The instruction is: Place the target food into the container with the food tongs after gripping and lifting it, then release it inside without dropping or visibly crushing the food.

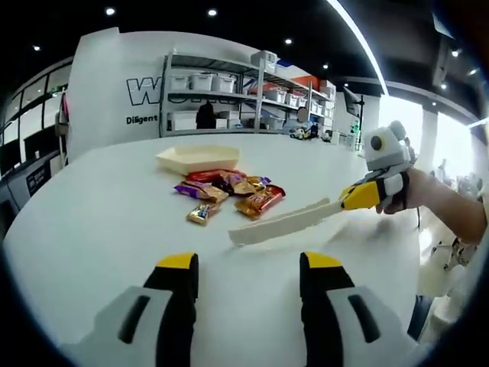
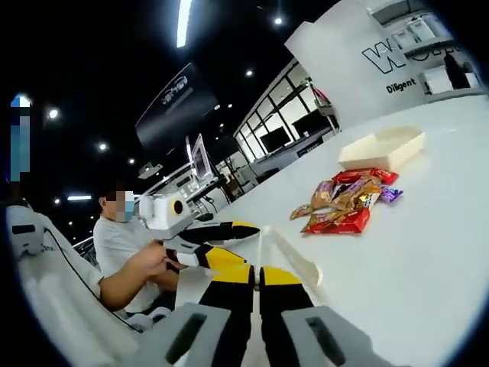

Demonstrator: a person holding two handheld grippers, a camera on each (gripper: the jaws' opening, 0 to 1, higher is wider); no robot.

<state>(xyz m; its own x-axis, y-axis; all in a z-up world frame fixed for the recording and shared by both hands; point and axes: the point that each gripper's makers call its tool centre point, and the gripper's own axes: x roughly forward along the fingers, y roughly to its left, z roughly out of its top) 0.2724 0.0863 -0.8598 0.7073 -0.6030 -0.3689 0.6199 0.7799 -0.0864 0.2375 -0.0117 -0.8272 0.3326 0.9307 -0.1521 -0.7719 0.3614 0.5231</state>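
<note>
A white counter [image 1: 99, 222] is seen carrying a pile of wrapped snack bars [image 1: 229, 195], and just behind the pile a shallow cream container [image 1: 199, 158] is set, empty as far as can be told. The snack bars lie on the counter, outside the container, in red, gold and purple wrappers.

In the left gripper view, the left tongs [image 1: 248, 267] are held wide open low over the counter, with nothing between the yellow-tipped jaws. The right tongs [image 1: 359, 196] are seen at the right of that view, closed on the handle end of a pair of cream food tongs [image 1: 286, 222], whose far end reaches toward the snack bars without touching them.

In the right gripper view, the right tongs [image 2: 256, 277] are shown pressed together on the food tongs [image 2: 294, 256], which extend forward over the counter. The left tongs [image 2: 221, 245] appear beside them, held in a person's hand [image 2: 149, 260].

Shelving with storage bins [image 1: 244, 95] is visible behind the counter.
</note>
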